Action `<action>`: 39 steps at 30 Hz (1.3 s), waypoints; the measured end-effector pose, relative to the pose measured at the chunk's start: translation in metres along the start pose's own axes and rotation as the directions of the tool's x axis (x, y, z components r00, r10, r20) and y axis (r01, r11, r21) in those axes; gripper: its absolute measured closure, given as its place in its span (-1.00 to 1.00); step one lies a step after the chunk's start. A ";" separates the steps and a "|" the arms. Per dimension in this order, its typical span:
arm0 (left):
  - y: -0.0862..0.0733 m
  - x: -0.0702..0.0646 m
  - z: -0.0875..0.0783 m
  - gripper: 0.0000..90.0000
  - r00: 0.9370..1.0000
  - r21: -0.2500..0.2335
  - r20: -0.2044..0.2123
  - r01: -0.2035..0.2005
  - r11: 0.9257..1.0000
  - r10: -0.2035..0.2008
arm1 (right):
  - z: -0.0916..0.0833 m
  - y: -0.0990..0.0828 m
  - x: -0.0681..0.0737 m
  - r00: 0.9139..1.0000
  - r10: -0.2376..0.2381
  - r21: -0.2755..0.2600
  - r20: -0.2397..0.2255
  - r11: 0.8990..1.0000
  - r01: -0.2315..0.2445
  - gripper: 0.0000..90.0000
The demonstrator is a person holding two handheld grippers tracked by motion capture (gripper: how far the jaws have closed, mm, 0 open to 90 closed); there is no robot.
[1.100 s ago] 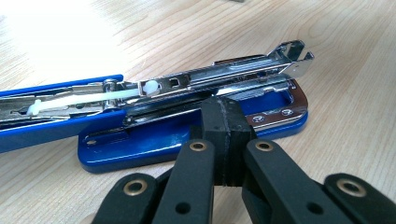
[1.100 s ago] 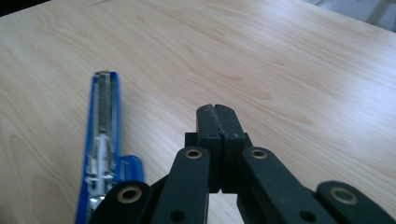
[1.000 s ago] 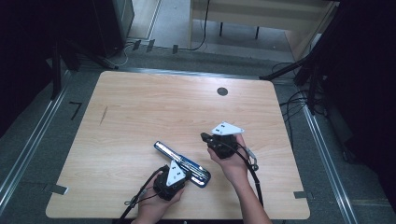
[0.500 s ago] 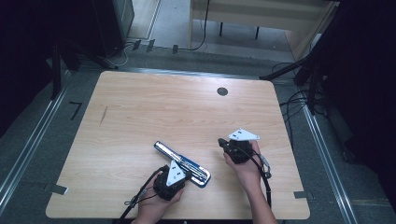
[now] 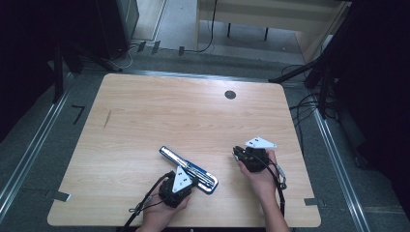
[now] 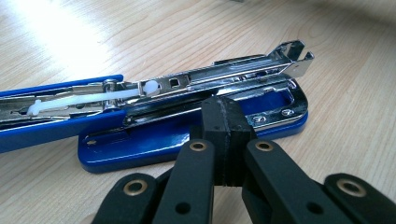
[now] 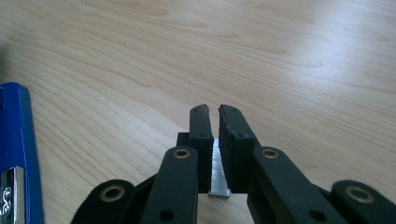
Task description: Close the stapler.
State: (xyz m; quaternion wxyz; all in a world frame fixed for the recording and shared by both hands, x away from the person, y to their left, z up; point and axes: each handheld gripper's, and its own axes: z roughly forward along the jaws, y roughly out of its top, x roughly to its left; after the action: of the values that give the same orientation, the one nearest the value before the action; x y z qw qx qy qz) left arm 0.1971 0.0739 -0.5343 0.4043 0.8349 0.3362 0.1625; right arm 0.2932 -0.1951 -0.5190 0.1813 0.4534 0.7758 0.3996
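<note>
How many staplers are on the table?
1: a blue stapler, lying opened out near the table's front edge, just ahead of the left gripper. None seems hidden.

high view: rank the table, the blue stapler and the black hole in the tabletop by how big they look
1. table
2. blue stapler, lying opened out near the front edge
3. black hole, a small round spot near the far edge

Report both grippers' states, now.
Left gripper: shut, empty, jaws against the opened blue metal stapler.
Right gripper: just opening, silver staple strip between its jaws.
</note>
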 end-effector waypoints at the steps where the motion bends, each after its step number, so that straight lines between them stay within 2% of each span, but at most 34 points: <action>1: 0.000 0.000 0.000 1.00 1.000 0.000 0.001 0.000 1.000 0.000 | 0.000 -0.001 0.000 1.000 0.001 0.003 0.000 1.000 -0.001 0.87; 8: 0.000 0.000 0.000 1.00 1.000 0.000 0.000 0.000 1.000 0.000 | 0.000 -0.004 -0.001 1.000 0.023 0.019 0.008 1.000 -0.023 0.82; 20: 0.000 0.000 0.000 1.00 1.000 -0.001 0.001 0.001 1.000 -0.001 | 0.002 -0.012 0.001 0.999 0.031 0.047 0.020 0.998 -0.032 0.76; 39: 0.000 0.000 0.000 1.00 1.000 0.000 0.000 0.000 1.000 0.000 | 0.004 -0.016 0.001 0.999 0.024 0.057 0.034 0.998 -0.026 0.71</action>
State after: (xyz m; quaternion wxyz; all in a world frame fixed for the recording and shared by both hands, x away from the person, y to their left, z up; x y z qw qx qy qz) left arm 0.1970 0.0739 -0.5343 0.4044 0.8349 0.3362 0.1625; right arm 0.2860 -0.1973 -0.5339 0.1760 0.4748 0.7780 0.3720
